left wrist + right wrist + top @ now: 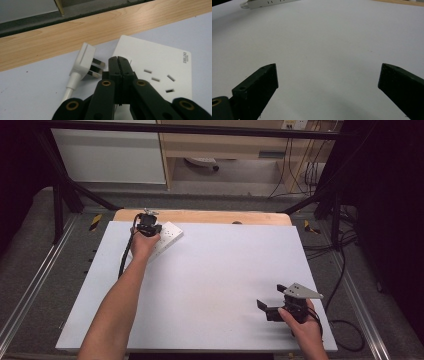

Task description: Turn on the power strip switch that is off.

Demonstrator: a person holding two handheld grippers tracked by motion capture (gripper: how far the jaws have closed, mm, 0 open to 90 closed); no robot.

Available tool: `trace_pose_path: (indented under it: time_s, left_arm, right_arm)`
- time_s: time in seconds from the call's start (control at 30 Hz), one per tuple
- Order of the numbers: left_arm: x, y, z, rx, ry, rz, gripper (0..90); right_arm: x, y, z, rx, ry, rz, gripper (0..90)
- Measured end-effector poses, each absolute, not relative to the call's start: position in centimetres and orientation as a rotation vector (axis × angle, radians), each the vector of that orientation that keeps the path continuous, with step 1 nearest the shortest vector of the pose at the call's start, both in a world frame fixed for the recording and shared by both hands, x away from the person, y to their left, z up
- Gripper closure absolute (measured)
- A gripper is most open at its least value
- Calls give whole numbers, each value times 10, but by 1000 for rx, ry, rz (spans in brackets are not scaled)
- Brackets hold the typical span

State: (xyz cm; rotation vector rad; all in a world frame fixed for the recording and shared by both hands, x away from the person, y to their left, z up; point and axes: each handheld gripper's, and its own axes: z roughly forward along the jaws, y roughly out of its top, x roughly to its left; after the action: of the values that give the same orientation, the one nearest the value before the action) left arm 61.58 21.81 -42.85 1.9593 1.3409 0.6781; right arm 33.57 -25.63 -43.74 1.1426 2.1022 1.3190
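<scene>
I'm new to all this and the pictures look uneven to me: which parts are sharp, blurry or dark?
High view: the white board is evenly lit, the room's edges fall into black. Left gripper view: the plug and power strip are fairly sharp, the near linkage soft. Right gripper view: the right gripper has blurred jaws casting a soft shadow.

The left gripper (146, 225) sits at the power strip (167, 237) near the far left of the white worktop (210, 285). The right gripper (270, 302) hovers near the front right, well apart.
</scene>
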Motion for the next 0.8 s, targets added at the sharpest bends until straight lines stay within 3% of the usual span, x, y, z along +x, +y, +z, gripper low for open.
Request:
trace_pose_path:
  time_s: [0.8]
  left_arm:
    - [608,214,-417,1903,1268,659,900]
  right_arm:
    - [336,-255,-437,1135,2103,1320,32]
